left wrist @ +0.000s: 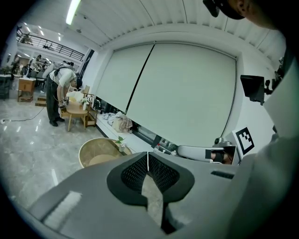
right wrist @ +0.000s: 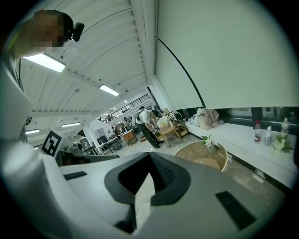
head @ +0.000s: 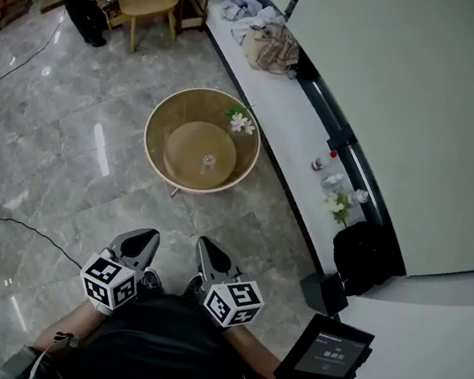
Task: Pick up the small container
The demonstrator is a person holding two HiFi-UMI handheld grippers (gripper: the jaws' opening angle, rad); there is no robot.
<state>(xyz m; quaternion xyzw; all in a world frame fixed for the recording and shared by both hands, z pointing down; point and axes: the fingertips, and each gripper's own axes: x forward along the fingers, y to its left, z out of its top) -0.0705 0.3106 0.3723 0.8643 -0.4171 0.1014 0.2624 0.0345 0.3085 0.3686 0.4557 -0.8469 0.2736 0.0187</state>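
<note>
Gloss and matt
The floor (head: 55, 155) was polished grey stone-look tile (lamps mirrored); the round table (head: 155, 122) looked matt wood; the left gripper (left wrist: 148, 158), matt grey plastic.

Head view steeply down from high, gripper views low, facing forward, all sharing the round table (head: 186, 114)

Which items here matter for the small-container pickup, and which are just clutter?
Job: small pale container on the round, raised-rim wooden table; left gripper and right gripper, both shut, empty.
Lying about: white flowers in a small vase; red-capped bottle and heaped clothes on the white ledge.
</note>
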